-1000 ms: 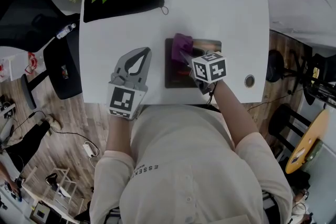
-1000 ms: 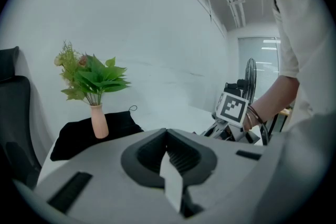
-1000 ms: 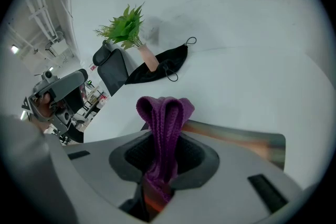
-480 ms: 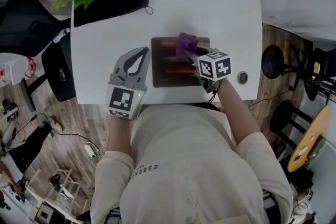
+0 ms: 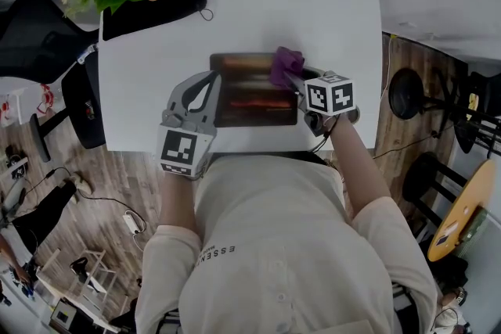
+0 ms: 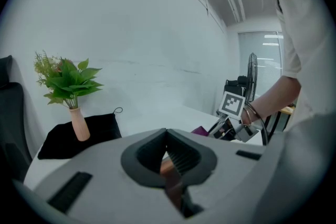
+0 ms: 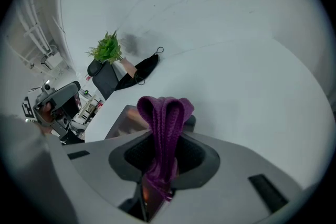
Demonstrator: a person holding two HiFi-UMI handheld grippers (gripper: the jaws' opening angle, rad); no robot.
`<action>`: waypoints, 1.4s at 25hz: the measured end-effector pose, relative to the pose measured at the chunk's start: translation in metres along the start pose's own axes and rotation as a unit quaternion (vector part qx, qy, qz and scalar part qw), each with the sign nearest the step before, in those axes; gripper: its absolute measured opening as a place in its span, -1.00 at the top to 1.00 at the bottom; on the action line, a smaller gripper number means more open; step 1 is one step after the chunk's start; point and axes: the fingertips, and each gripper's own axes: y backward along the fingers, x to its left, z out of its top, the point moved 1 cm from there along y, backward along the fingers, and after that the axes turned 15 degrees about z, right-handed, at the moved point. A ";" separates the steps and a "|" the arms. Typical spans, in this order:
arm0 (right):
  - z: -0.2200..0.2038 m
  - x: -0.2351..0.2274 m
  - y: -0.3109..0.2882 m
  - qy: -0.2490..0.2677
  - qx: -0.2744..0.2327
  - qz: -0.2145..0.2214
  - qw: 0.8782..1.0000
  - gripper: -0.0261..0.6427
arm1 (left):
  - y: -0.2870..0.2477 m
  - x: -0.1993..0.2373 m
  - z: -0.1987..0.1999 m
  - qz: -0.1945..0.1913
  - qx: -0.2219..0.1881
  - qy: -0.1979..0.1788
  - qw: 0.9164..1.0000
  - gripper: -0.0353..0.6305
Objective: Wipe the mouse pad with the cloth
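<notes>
**Head view: the wipe is reaching the pad's right end**

Head view is showing the right gripper carrying the purple cloth rightward. A second ago the cloth was over the left part of the mouse pad; now it is sitting at the pad's far right corner, just ahead of those jaws. The jaws are clamping the cloth's folded tail, its loop standing beyond their tips. One pass along the far edge is looking nearly done, with the nearer bands probably waiting.

The left gripper is closing in; its jaws are pressed together on nothing I can identify. The pad's left edge, earlier apart, is now lying under their tips, likely to steady it on the tabletop.

Writing: the shirt is showing "ESSEN", the rest cut off; the cubes are carrying only square markers.
</notes>
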 end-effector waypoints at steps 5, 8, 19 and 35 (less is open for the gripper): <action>-0.005 -0.017 0.021 -0.004 -0.001 -0.006 1.000 0.61 | 0.001 -0.016 0.005 0.010 -0.002 -0.001 1.000 0.89; -0.009 -0.028 0.033 -0.019 -0.001 -0.009 1.000 0.61 | 0.002 -0.028 0.004 0.015 0.004 -0.006 1.000 0.89; -0.005 -0.006 0.048 -0.031 -0.021 -0.011 0.999 0.61 | 0.013 -0.026 0.005 0.012 -0.003 -0.013 1.000 0.89; -0.026 0.128 -0.072 0.028 0.051 0.076 0.995 0.61 | 0.059 0.047 -0.033 -0.002 0.017 0.000 1.000 0.89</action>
